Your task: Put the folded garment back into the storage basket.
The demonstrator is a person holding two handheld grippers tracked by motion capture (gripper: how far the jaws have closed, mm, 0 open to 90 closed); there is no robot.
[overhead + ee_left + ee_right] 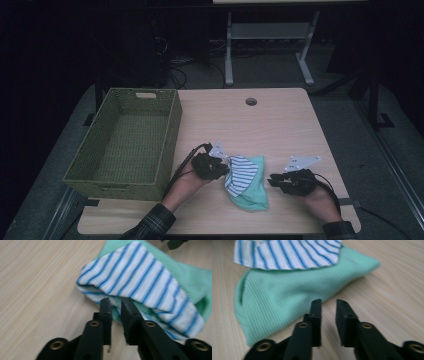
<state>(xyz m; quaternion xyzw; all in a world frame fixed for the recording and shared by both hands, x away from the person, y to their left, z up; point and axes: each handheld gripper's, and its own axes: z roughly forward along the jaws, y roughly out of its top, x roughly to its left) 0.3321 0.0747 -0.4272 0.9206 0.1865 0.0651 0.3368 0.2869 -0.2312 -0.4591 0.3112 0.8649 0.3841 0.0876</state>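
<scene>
The striped cloth [241,173] lay over the green cloth [254,196] on the counter [280,125], between your hands. Your left claw [115,302] stood slightly apart at the striped edge, gripping nothing. Your right claw [327,304] stood apart, empty, just beside the green cloth. The woven green basket [131,141] sat at the counter's left, well clear.
</scene>
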